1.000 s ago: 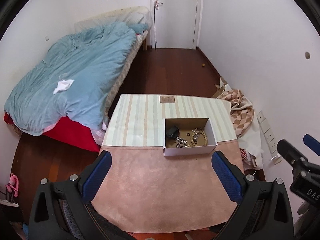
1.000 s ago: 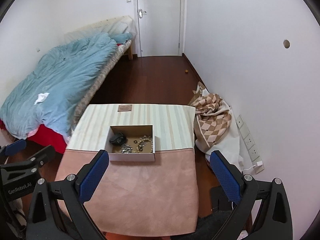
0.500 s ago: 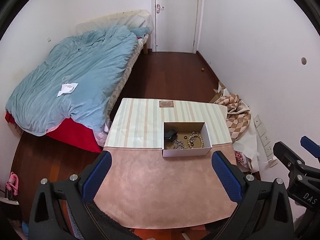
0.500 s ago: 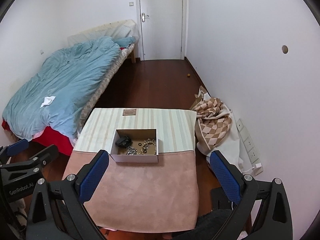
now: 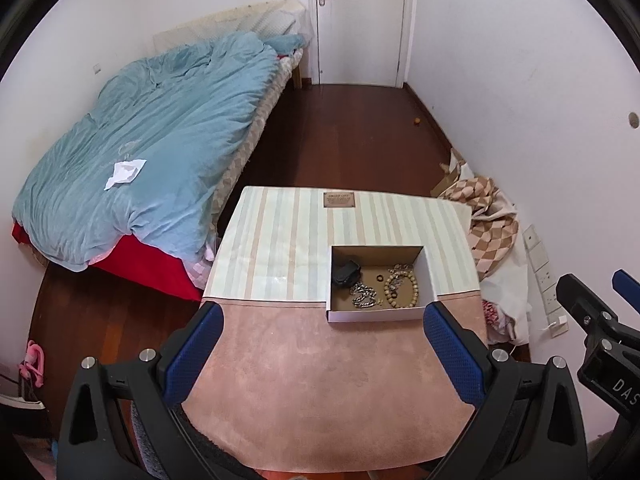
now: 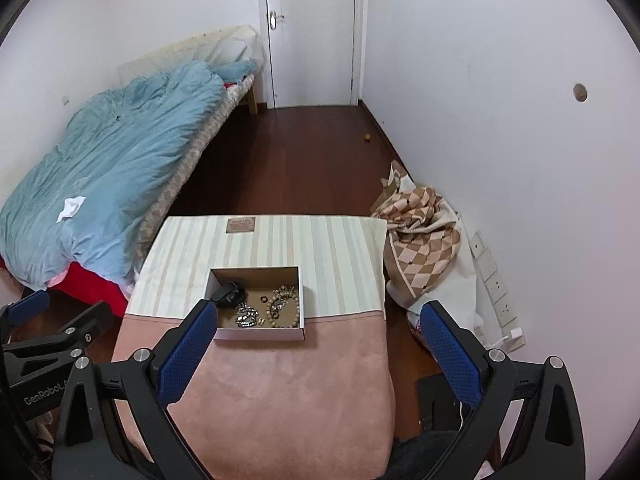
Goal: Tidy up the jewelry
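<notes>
A shallow white cardboard box [image 5: 376,315] [image 6: 260,334] sits on the table where the striped cloth meets the pink cloth. Inside lie a black pouch [image 5: 346,272] [image 6: 228,294], a silver chain [image 5: 363,295] [image 6: 245,315], a small dark ring [image 5: 379,278] [image 6: 263,299] and a wooden bead bracelet [image 5: 401,288] [image 6: 283,304]. My left gripper [image 5: 322,354] is open and empty, high above the pink cloth, short of the box. My right gripper [image 6: 316,350] is open and empty, also high above the table's near half.
The table carries a striped cloth [image 5: 280,240] at the far half and a pink cloth [image 5: 320,392] near me. A bed with a blue duvet [image 5: 152,152] stands left. A checkered blanket [image 6: 424,236] lies on the floor at right, by wall sockets [image 6: 496,284]. A door [image 5: 360,20] is at the back.
Both grippers have pulled back and risen, so the table and box look smaller and farther. Both stay open and empty. The box contents have not moved.
</notes>
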`<control>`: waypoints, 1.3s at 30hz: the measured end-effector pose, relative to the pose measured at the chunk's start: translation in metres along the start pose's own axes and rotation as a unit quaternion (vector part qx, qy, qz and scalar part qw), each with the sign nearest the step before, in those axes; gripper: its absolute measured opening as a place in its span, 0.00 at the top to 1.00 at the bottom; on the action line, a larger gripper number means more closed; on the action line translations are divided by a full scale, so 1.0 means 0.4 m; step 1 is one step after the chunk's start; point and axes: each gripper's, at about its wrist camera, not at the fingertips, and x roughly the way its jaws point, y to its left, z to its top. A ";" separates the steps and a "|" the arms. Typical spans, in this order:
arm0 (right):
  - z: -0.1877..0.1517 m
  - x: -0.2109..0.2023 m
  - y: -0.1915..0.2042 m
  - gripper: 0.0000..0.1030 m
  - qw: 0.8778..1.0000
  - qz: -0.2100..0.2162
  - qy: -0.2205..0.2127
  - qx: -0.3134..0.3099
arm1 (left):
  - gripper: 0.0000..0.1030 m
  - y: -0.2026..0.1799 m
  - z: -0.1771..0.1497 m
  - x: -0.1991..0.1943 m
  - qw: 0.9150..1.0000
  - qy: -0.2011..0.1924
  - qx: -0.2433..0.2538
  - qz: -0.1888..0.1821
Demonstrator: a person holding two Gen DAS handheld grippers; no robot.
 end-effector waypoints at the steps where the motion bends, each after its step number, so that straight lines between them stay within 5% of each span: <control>1: 0.003 0.013 -0.001 0.01 1.000 -0.001 0.004 0.001 | 0.01 0.000 0.004 0.011 1.000 0.004 -0.001 0.001; 11: -0.003 0.123 0.012 0.00 0.999 -0.008 0.048 -0.009 | 0.01 -0.010 0.015 0.084 1.000 0.024 0.001 0.013; 39: -0.009 0.134 0.027 0.00 0.998 -0.009 0.060 -0.022 | 0.01 0.003 0.011 0.105 0.999 0.032 -0.002 0.014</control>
